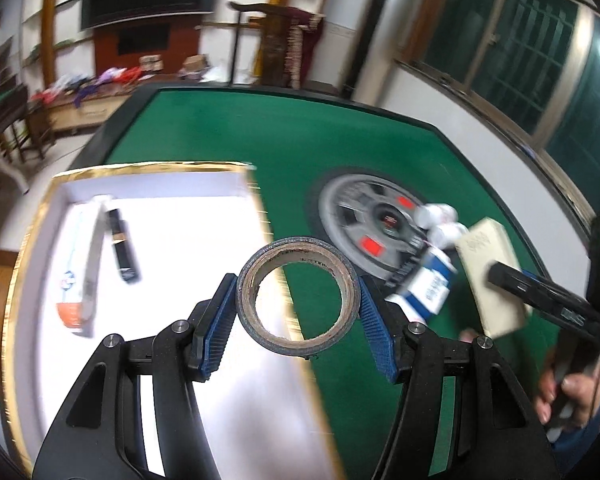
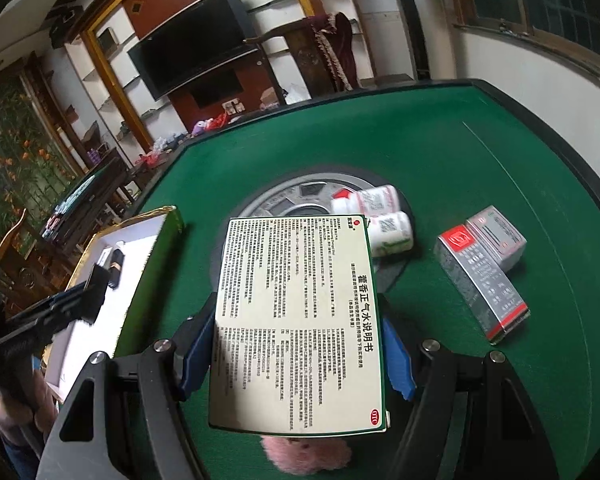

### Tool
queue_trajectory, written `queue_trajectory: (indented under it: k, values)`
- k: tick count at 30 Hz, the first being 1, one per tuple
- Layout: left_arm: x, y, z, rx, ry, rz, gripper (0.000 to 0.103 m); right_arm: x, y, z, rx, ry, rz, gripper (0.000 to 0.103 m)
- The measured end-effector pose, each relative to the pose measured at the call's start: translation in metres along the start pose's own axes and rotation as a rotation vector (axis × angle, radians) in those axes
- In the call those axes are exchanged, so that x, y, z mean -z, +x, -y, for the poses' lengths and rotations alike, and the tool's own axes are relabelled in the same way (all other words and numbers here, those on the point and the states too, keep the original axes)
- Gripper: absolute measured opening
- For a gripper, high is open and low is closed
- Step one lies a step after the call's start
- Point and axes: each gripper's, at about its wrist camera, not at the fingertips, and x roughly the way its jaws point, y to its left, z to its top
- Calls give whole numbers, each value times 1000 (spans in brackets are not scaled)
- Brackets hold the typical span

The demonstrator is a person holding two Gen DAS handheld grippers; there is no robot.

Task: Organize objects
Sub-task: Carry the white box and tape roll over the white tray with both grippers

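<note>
Green felt covers our bench (image 2: 440, 136), and behind it we see a big dark TV (image 2: 192, 56) on the wall at the upper left of the right view.

In the left view, our left tool (image 1: 298, 308) is clenched on a tape roll (image 1: 297, 296). The blue pads (image 1: 220, 320) press on both sides of the roll at the center of the frame. The roll hangs over the edge of a white tray (image 1: 28, 264) with a gold rim, which fills the left half. A tube (image 1: 80, 264) and a black stick (image 1: 123, 246) lie side by side in the tray at the upper left.

In the right view, our right tool (image 2: 300, 348) is clenched on a flat box (image 2: 300, 320) with lots of small print on it. The box fills the middle of the frame, above the felt. Past it, two white bottles (image 2: 384, 216) lie on a gray round plate (image 2: 284, 200) in the bench. Two silver boxes (image 2: 484, 268) sit on the felt at the right, touching each other. Something pink and fluffy (image 2: 300, 454) peeks out at the bottom, under the flat box.
</note>
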Motion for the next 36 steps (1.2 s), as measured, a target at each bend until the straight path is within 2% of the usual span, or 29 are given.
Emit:
queue_trajectory:
  k: [5, 9, 15, 22, 28, 36]
  values:
    - [-4, 13, -33, -79, -55, -47, 60, -14, 6, -45, -75, -51, -19, 72]
    - [-2, 20, -46, -102, -86, -72, 60, -35, 21, -91, -120, -110, -27, 72]
    - [1, 29, -58, -115, -120, -106, 60, -66, 75, -140, -218, -115, -111, 72]
    - [6, 30, -68, -137, -157, -132, 60, -82, 138, -180, -216, -141, -191, 72]
    - [9, 27, -87, -133, -234, -141, 60, -82, 167, -209, -234, -158, -218, 72]
    - [10, 31, -84, -152, -229, -161, 60, -72, 199, -214, -191, -140, -280, 72]
